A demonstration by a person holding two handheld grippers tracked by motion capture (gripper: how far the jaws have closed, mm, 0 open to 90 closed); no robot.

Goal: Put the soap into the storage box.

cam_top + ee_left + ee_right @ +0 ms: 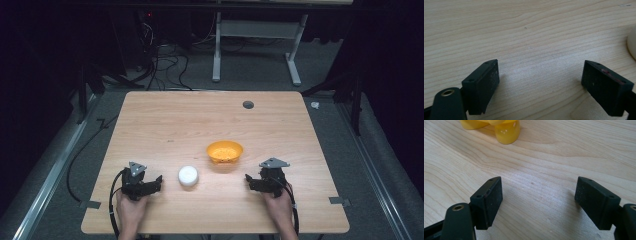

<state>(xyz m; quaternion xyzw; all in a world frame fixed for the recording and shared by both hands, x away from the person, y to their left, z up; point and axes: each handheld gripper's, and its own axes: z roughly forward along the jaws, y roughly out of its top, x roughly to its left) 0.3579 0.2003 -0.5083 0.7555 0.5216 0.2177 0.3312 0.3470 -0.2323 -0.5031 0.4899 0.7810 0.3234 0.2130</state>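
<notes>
An orange-yellow bowl stands on the wooden table a little right of centre, and its foot appears at the top of the right gripper view. A small white round object lies left of the bowl, and its edge cuts into the right side of the left gripper view. My left gripper rests low near the front left, pointing toward the white object, open with bare wood between its jaws. My right gripper sits at the front right, pointing left below the bowl, also open and empty.
A dark round cable hole lies in the far part of the tabletop. Grey tape strips mark both front corners. Beyond the table stand a white desk frame and loose cables on the floor.
</notes>
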